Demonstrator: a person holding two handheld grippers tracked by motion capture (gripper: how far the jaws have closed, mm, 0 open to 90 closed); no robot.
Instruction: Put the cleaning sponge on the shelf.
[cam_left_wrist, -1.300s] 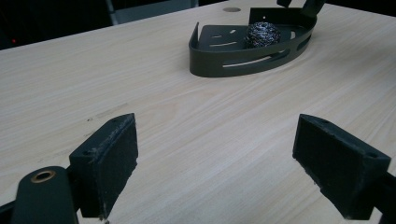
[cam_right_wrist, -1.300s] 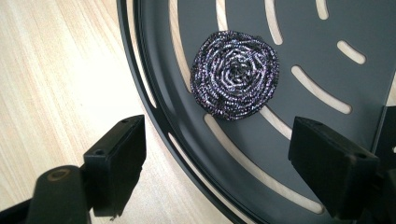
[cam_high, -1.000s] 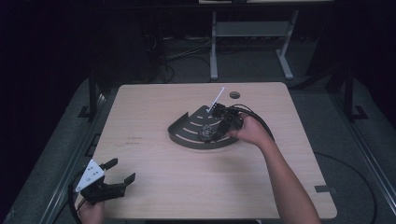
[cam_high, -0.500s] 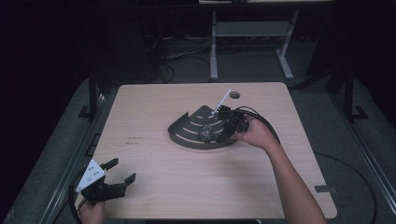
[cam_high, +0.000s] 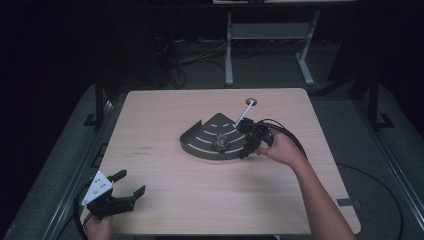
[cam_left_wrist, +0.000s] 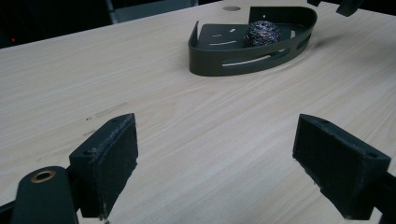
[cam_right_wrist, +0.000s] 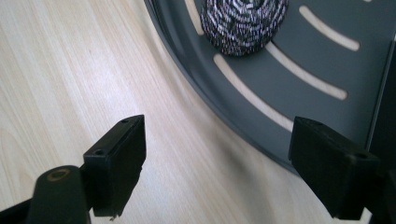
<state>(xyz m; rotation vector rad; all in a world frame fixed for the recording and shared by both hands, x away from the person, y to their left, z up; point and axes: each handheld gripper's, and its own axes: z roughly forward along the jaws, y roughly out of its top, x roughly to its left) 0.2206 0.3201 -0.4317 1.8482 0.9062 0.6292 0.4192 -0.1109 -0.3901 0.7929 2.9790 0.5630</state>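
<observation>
Scourer (cam_high: 220, 143) sits in the dark corner tray (cam_high: 200, 145) mid-tabletop; right tool (cam_high: 248, 141), jaws apart and empty, has slid back to the tray's rim. Left tool (cam_high: 120, 192) waits open, near edge.

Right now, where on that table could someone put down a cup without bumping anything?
The widest bare stretch of the light wooden table lies between the dark quarter-round metal tray and the left gripper at the near left corner. The near right side is also bare. It is crowded around the tray, where the steel-wool ball sits and the right gripper hovers, jaws open.
</observation>
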